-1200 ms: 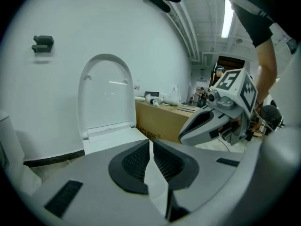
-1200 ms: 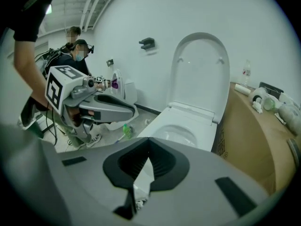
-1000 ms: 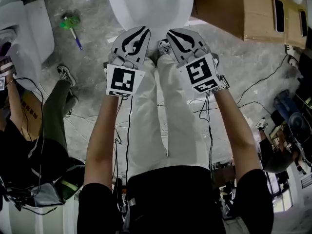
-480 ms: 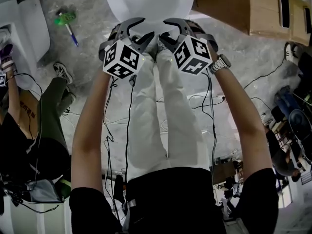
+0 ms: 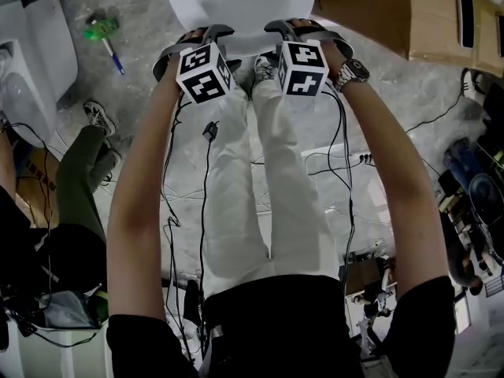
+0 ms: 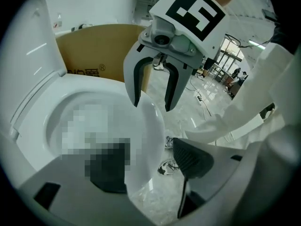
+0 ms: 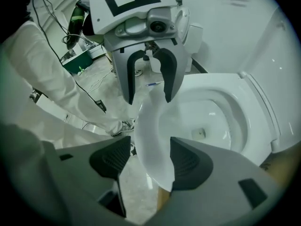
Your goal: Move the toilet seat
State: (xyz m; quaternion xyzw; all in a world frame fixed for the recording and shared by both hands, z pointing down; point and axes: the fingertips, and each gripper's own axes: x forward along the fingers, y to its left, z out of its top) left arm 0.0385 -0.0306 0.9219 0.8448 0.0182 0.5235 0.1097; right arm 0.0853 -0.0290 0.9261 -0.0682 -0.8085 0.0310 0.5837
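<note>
The white toilet (image 5: pixel 236 2) stands at the top of the head view, its seat ring (image 7: pixel 150 135) lying flat on the bowl and the lid (image 7: pixel 265 109) raised behind. Both grippers point steeply down at the seat's front edge. My left gripper (image 5: pixel 197 39) is open; its jaws have just been opening and now straddle the seat ring (image 6: pixel 151 126), with one dark pad (image 6: pixel 190 159) showing outside it. My right gripper (image 5: pixel 303 31) is open too, its jaws also just opened, and the ring passes between its pads (image 7: pixel 110 159). Each gripper view shows the other gripper (image 6: pixel 153 100) astride the same rim.
A cardboard box (image 5: pixel 362 10) stands right of the toilet. A green-handled brush (image 5: pixel 102 31) lies on the grey floor at the left, near another white fixture (image 5: pixel 31 53). Cables (image 5: pixel 181 211) trail across the floor. A second person's leg (image 5: pixel 79 179) is at the left.
Both grippers have dropped toward the toilet's front rim and tipped downward. Their jaws went from shut to wide open, and the seat edge now lies between them.
</note>
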